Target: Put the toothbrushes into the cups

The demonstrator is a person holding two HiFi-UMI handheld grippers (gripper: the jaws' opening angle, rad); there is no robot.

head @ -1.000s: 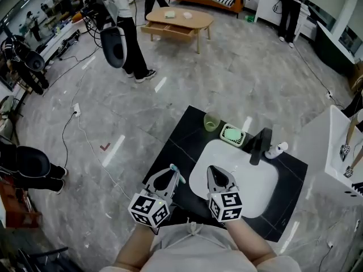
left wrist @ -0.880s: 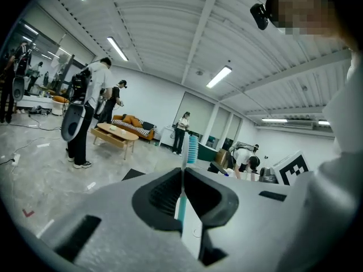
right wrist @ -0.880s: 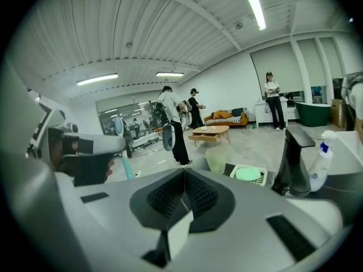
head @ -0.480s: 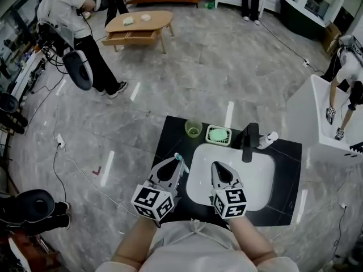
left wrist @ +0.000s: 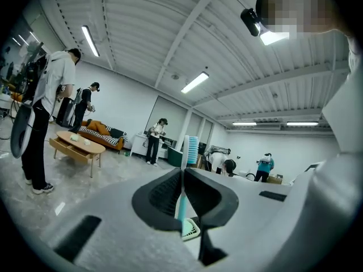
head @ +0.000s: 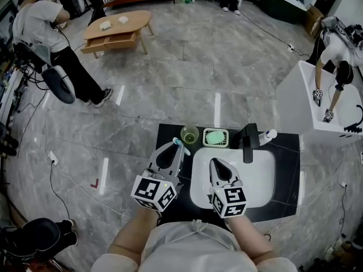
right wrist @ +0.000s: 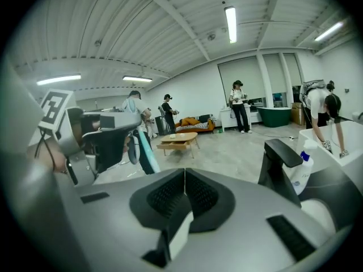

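Left fingers [left wrist: 161, 200] pinch toothbrush [left wrist: 191, 150] (bristles poking above).

One toothbrush [head: 181, 146] shows, with a pale turquoise handle and a head of white and blue bristles. It is clamped by the handle between the closed jaws of the left gripper [head: 173, 145]. In the left gripper view it stands upright (bristle head topmost, above the jaw tips). One cup [head: 189, 134], translucent green, stands upright and mouth-up on the black bench [head: 169, 130]. It is near the back edge, just beyond the brush's head in the head view.
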